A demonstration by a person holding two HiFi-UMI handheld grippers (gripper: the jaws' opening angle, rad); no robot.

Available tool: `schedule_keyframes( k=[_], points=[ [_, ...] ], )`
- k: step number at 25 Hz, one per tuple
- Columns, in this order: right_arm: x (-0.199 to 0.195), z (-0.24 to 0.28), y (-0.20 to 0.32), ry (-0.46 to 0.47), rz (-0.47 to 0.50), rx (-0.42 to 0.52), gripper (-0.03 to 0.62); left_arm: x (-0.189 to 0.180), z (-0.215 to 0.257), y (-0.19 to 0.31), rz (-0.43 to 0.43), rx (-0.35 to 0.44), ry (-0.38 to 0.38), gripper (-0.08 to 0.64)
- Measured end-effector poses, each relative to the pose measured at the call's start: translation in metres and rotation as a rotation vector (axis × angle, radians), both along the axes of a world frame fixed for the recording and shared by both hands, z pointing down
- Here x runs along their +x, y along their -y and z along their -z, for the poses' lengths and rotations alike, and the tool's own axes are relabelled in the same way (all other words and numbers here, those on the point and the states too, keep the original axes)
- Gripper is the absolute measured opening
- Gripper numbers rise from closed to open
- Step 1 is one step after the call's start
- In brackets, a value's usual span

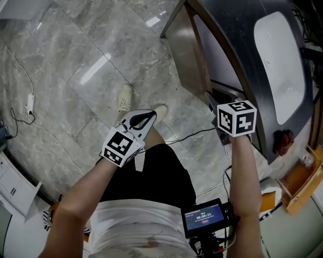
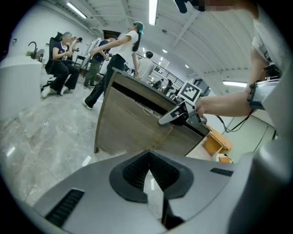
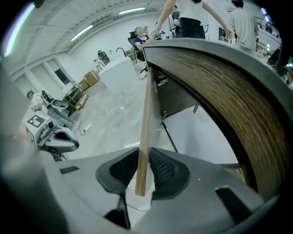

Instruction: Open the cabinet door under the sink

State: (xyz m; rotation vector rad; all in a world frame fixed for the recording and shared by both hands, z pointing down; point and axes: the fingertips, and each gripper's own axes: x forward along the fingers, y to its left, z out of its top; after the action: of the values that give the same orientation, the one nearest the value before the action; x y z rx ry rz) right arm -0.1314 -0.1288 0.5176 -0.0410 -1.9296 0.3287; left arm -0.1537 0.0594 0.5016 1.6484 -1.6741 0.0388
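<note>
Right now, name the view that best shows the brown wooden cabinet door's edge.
Right gripper view: the brown wooden cabinet door stands edge-on between the jaws of the right gripper, which are opening. Head view shows the door ajar from above; left gripper view, its broad face.

The floor (image 1: 101, 75) is shiny grey stone. On it lie a white plug strip (image 1: 30, 104) with a thin dark wire (image 1: 20, 121), and a wooden box (image 1: 303, 184) sits far over at the other side. A small screen (image 1: 204, 217) glows blue low in the head view, and a white shoe (image 1: 124, 97) stands on the stone. Far back in the room a sitting person (image 2: 59, 68) is on a chair, a standing person (image 2: 114, 55) leans forward, and long lights (image 2: 152, 9) shine on the ceiling.
</note>
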Motion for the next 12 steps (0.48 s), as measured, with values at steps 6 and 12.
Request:
schedule_keyframes(
  k=[6, 12],
  points=[
    [0.004, -0.012, -0.018, 0.022, -0.02, -0.096, 0.095, 0.009, -0.005, 0.0, 0.001, -0.017, 0.018, 0.009],
    [-0.003, -0.002, -0.031, 0.052, -0.037, -0.141, 0.101, 0.003, 0.013, 0.004, 0.003, -0.015, 0.049, 0.009]
  ],
)
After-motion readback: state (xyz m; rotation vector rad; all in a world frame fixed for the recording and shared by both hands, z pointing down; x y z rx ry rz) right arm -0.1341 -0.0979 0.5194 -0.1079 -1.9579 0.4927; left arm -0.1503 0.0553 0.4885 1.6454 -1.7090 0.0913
